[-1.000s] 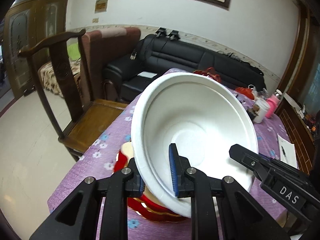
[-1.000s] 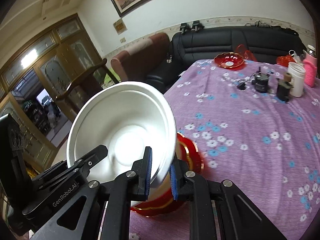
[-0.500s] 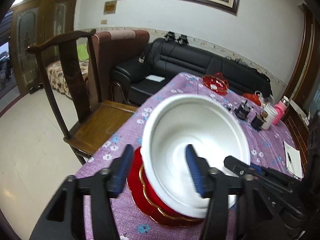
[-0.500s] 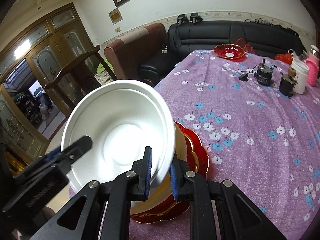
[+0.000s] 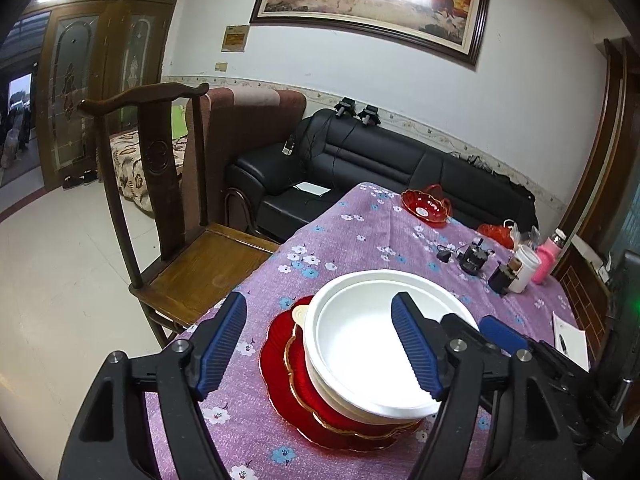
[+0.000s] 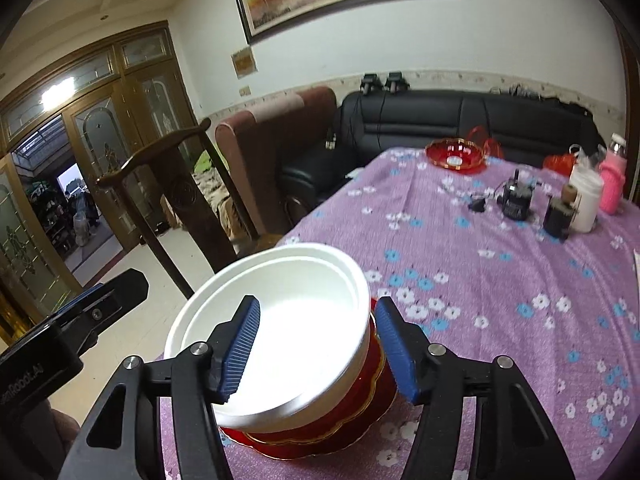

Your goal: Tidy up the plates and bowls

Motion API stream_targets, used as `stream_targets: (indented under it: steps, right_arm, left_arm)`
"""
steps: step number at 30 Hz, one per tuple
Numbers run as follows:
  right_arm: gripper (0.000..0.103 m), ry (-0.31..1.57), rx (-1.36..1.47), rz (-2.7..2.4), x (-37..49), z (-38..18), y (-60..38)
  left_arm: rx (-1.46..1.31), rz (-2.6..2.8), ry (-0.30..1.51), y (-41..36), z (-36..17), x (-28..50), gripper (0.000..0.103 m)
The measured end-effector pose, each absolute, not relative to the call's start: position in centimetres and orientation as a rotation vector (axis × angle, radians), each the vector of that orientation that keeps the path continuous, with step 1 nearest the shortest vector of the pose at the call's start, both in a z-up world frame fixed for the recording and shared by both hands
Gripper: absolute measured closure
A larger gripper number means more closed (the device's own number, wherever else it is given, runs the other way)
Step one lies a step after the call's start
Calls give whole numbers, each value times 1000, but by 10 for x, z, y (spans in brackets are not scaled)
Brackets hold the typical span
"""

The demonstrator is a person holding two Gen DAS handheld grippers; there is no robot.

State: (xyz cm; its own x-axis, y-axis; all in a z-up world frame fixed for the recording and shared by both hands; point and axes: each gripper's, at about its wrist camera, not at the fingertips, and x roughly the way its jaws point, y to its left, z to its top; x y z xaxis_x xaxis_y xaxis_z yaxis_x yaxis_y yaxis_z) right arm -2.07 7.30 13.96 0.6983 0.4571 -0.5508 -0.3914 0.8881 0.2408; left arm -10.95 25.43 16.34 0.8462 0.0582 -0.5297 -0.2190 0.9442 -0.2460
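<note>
Bowl placement looks done: the white bowl [image 5: 372, 344] sits nested on the red plates [image 5: 288, 376] near the table's corner. Your left gripper [image 5: 320, 344] and right gripper [image 6: 316, 348] both gape wide, holding nothing. Lift each straight up and back so no pad clips the rim.

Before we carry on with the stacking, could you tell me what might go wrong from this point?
1. The white bowl sits off-centre on the red plates, overhanging toward the table's near edge; it could tip or slide.
2. The right gripper is open with one finger inside the bowl, so pulling back carelessly might catch the rim.
3. The left gripper, also open, straddles the bowl's rim; a sideways move could nudge the stack.
</note>
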Motion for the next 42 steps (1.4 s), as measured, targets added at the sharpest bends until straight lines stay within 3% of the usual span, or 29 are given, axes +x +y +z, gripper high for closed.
stream_targets:
  steps: [11, 20, 42]
  right_arm:
    - [32, 587, 185, 439, -38, 148, 42]
    - [26, 559, 228, 392, -58, 146, 12]
    - [10, 427, 197, 194, -118, 131, -39]
  left_arm:
    - [-312, 140, 491, 248, 170, -129, 21]
    - [-241, 148, 396, 221, 176, -148, 2]
    - [-200, 113, 415, 179, 164, -162, 1]
